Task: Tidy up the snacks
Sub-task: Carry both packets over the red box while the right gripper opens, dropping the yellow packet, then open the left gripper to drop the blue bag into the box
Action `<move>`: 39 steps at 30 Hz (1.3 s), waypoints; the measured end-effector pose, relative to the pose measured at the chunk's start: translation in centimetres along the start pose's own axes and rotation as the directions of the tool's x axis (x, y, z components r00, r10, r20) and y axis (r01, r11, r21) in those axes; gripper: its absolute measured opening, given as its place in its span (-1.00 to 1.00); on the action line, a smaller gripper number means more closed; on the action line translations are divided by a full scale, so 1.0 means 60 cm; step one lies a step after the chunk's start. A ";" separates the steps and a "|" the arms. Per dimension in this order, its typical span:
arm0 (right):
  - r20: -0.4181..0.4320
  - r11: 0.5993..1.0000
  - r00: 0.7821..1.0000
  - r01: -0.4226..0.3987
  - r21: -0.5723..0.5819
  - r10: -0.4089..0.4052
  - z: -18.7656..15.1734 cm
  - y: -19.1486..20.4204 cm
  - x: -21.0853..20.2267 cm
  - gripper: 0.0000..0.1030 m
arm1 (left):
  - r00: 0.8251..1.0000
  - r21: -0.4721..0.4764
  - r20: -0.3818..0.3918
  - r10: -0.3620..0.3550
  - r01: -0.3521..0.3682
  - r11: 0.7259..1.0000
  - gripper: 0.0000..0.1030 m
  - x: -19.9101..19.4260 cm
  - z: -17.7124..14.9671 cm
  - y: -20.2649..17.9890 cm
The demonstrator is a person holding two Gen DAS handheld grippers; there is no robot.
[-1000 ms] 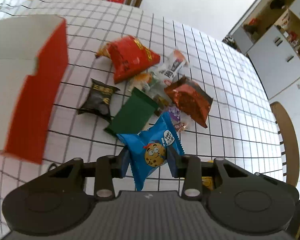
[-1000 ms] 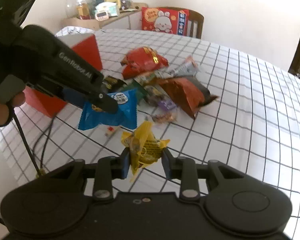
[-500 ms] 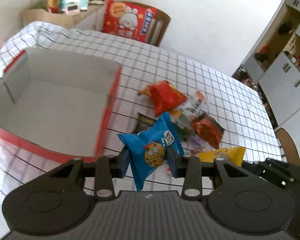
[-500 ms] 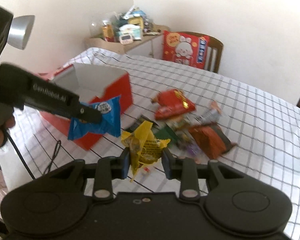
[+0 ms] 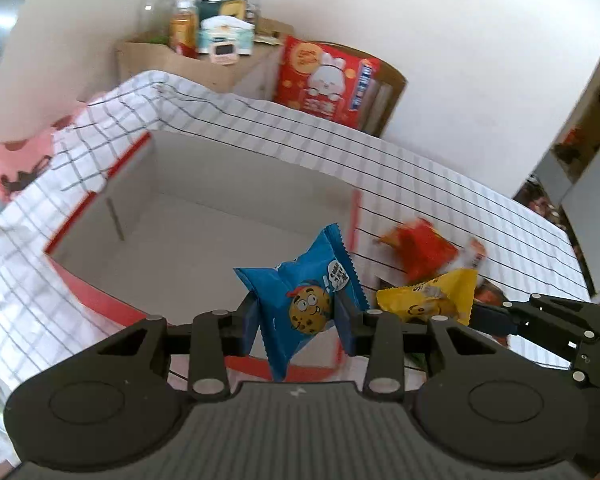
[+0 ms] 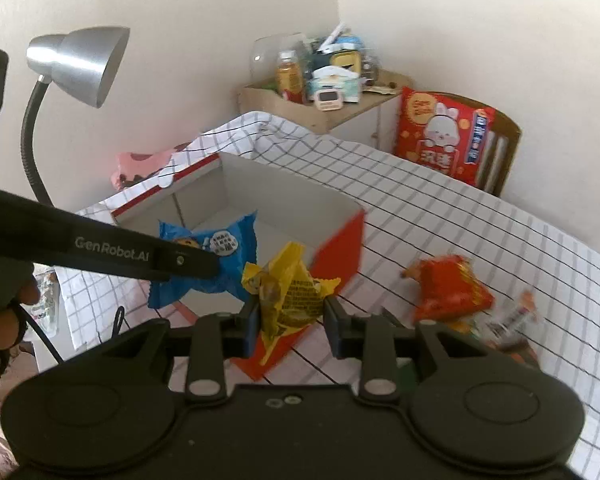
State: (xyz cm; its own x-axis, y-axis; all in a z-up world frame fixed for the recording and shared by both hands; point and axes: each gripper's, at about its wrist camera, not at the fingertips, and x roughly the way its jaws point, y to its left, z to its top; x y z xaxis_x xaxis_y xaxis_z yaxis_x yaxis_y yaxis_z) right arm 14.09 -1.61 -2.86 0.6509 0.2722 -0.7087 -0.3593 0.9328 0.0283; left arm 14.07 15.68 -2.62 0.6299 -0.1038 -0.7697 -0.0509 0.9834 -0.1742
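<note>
My left gripper is shut on a blue cookie packet and holds it above the near right corner of an open red box with a pale, bare inside. In the right wrist view the same blue cookie packet hangs over that red box. My right gripper is shut on a crumpled yellow snack packet, just beside the box's near corner. From the left wrist camera, the yellow snack packet shows to the right of the blue one.
A red snack bag and other wrappers lie on the checked tablecloth right of the box. A large red gift pack leans on a chair behind. A desk lamp stands at the left, a cluttered side cabinet beyond.
Both grippers have risen and swung left from the snack pile toward the red box, each still holding its packet. The box interior has come into full view.
</note>
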 end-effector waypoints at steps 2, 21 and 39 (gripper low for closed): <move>-0.009 1.000 1.000 -0.006 -0.011 0.006 0.011 0.014 0.019 -0.40 | 1.000 -0.009 0.004 0.020 -0.020 1.000 -0.26 0.004 0.009 0.020; -0.142 1.000 0.990 -0.009 -0.010 0.008 0.055 0.074 0.194 -0.40 | 0.989 0.005 -0.082 0.124 -0.124 0.992 -0.25 0.108 0.059 0.135; -0.249 0.999 0.968 0.017 -0.028 -0.024 0.035 0.088 0.255 -0.33 | 0.973 0.068 -0.182 0.139 -0.129 0.989 -0.22 0.183 0.044 0.133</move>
State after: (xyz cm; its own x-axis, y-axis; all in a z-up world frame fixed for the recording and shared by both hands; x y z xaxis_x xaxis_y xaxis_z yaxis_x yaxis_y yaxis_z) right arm 23.56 7.99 -12.04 0.4720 0.1825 -0.8625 -0.3667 0.9303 -0.0038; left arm 22.66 22.80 -10.84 0.4651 0.0091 -0.8852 -0.0788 0.9964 -0.0312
